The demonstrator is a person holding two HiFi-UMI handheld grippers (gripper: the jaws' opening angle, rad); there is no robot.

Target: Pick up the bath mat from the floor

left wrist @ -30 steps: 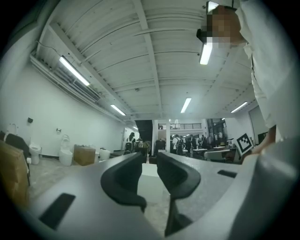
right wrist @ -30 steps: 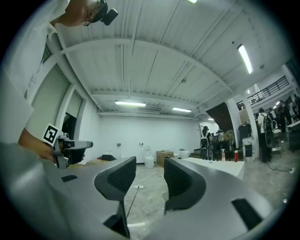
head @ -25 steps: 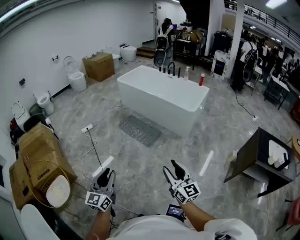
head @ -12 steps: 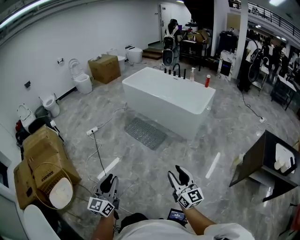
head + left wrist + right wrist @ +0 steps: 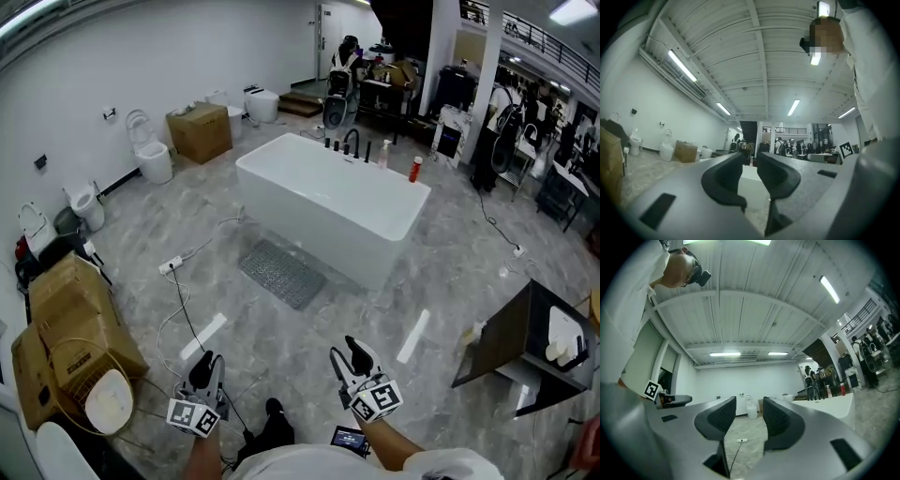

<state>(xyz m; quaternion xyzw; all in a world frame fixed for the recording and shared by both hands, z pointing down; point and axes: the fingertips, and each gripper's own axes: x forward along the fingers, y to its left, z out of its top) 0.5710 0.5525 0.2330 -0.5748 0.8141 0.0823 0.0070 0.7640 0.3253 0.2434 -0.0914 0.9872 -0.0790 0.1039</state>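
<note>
Noting bath mat [image 5: 281,273] flat on the floor [image 5: 450,272], well apart from both grippers, just beside the bathtub [image 5: 328,202] on its near side. Left gripper [image 5: 206,364] jaws narrowly parted, right gripper [image 5: 349,352] wider, both empty; probably carried ready for the approach. Glossy grey marble-look tiles, cable [image 5: 183,300] at left, large open room.

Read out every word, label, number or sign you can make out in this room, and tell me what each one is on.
No text here can be read.
Cardboard box at the left: any print on it is too blurred to read.
Small screen by the person's body: too small to read.
Left gripper and right gripper: their cubes carry black-and-white square patterns, no words.
</note>
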